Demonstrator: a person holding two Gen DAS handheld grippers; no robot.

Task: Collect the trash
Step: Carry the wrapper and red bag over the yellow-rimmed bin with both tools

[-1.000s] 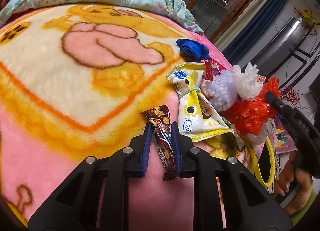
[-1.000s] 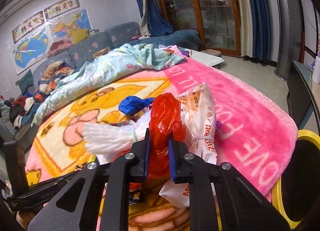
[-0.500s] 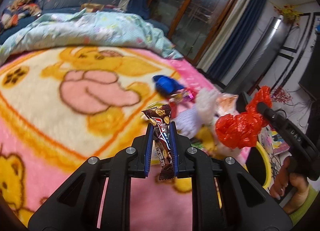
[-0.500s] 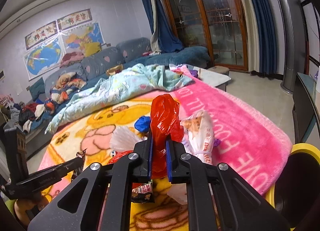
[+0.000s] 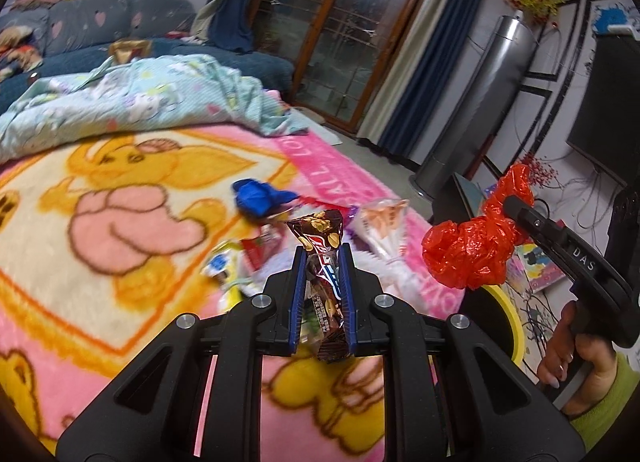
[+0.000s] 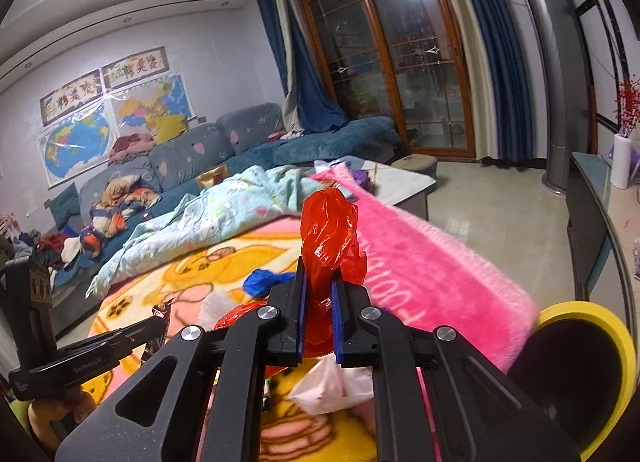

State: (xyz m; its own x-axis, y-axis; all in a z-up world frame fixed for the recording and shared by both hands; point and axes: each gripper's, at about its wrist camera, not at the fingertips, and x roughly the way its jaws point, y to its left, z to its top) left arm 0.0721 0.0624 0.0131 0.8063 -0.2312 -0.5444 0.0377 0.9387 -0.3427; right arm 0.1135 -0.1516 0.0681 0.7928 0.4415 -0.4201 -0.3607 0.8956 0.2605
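Observation:
My left gripper (image 5: pixel 323 262) is shut on a brown snack bar wrapper (image 5: pixel 320 262) and holds it above the pink cartoon blanket (image 5: pixel 120 197). My right gripper (image 6: pixel 318 290) is shut on a crumpled red plastic bag (image 6: pixel 330 229), lifted off the blanket; the bag also shows at the right of the left wrist view (image 5: pixel 472 254). A yellow-rimmed black bin (image 6: pixel 580 374) sits low at the right past the blanket edge. More trash lies on the blanket: a blue wad (image 5: pixel 260 197), a yellow-white wrapper (image 5: pixel 224 266), a clear printed bag (image 5: pixel 384 229).
A pale blue quilt (image 5: pixel 140 101) lies bunched at the far side of the blanket. A blue sofa (image 6: pixel 240 149) with clothes stands behind. A tall grey floor unit (image 5: pixel 480 101) and a dark TV stand (image 6: pixel 592 221) are at the right.
Both grippers have risen from the blanket with their catches. The snack bar wrapper and the red bag now hang clear of the trash pile.

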